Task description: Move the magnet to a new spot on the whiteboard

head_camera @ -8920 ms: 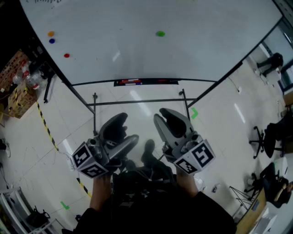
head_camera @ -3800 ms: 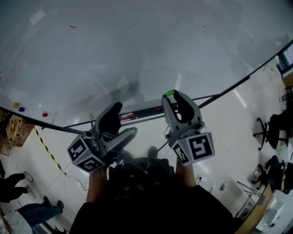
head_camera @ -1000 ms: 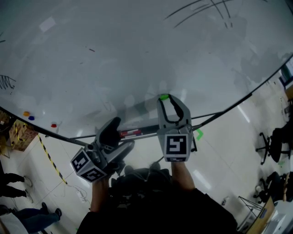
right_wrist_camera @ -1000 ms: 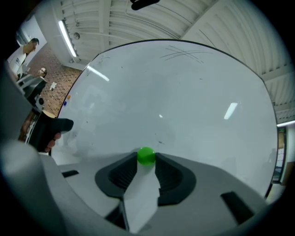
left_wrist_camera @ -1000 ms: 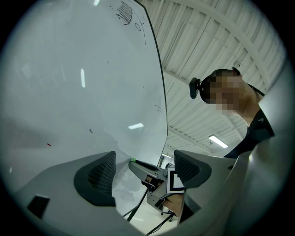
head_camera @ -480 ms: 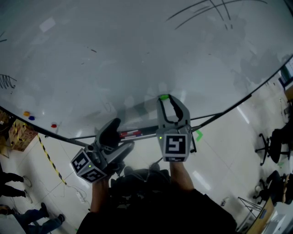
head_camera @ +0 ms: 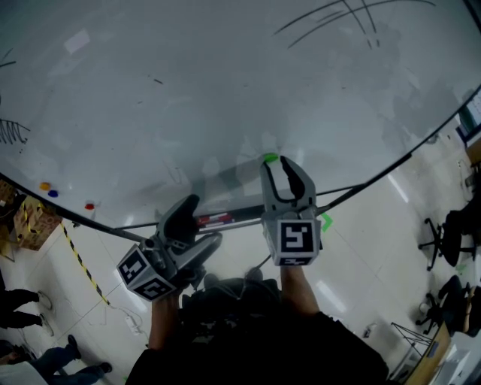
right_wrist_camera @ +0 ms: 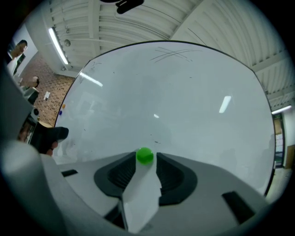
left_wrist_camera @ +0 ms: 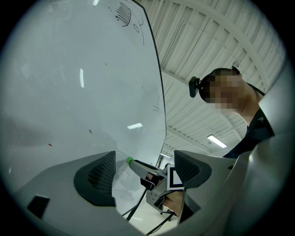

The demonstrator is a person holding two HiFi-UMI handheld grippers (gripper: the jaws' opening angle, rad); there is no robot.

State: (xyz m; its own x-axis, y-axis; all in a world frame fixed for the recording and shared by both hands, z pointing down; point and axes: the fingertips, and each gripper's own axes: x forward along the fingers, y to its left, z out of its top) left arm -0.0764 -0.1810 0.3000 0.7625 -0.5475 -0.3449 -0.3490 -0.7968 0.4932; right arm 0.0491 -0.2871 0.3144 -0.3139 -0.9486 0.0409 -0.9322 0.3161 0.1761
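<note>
A small green magnet [head_camera: 269,158] sits on the whiteboard [head_camera: 225,90] just above its lower edge. My right gripper [head_camera: 279,167] points at the board with its tips around the magnet. In the right gripper view the magnet [right_wrist_camera: 144,156] lies between the dark pads [right_wrist_camera: 120,171], and the jaws are opening, with a narrow gap showing on its right side. My left gripper [head_camera: 203,219] hangs lower and to the left, open and empty, short of the board. The left gripper view catches the magnet [left_wrist_camera: 130,160] and the right gripper [left_wrist_camera: 152,177] from the side.
Orange [head_camera: 44,186], blue [head_camera: 52,193] and red [head_camera: 89,205] magnets sit at the board's lower left. A marker tray [head_camera: 218,220] runs under the board's edge. Black pen strokes [head_camera: 338,15] mark the top right. Office chairs [head_camera: 451,278] stand at right, and people's legs [head_camera: 22,304] at lower left.
The right gripper carried the green magnet to this spot near the board's lower edge. In the last half second its jaws widened and it shifted slightly right. The left gripper has stayed still.
</note>
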